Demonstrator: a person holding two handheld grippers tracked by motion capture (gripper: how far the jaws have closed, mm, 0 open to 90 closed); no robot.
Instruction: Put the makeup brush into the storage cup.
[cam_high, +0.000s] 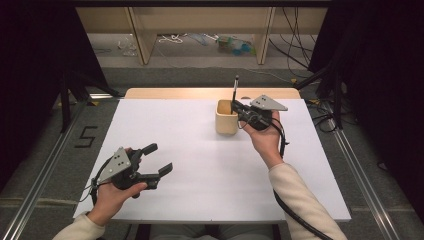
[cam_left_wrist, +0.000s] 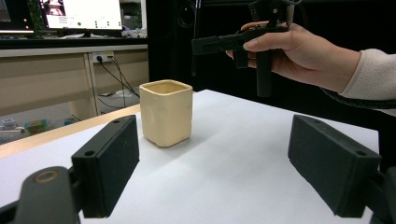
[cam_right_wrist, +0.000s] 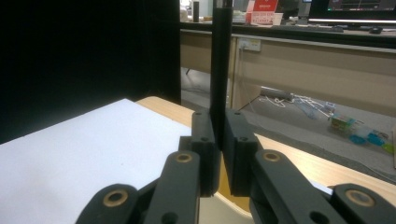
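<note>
- The right gripper (cam_high: 236, 106) is up over the far middle of the white table (cam_high: 200, 150), its jaws pinching a thin dark pen (cam_high: 235, 89) and pressed tight against its sides.
- The pen stands upright, long axis nearly vertical; in the right gripper view it rises straight out from between the pads as a dark stick (cam_right_wrist: 220, 70).
- Right below it and a touch toward the person's left sits the cream cup (cam_high: 226, 117), open mouth up. From the high view the pen's lower end sits about at the cup's far right corner; whether it is already inside the rim I cannot tell.
- In the left gripper view the cup (cam_left_wrist: 166, 112) stands alone on the table, with the right hand (cam_left_wrist: 299, 53) and its gripper hanging above and to one side of it.
- The left gripper (cam_high: 157, 160) rests low near the front left of the table, jaws spread wide and holding nothing. It is well apart from the cup.
- So the right hand is the nearer one by far, and the move looks to be its job: the cup lies straight down from the pen, and keeping the pen vertical over the opening is what a clean drop-in depends on.
- A lean or sideways drift could catch the rim.
</note>
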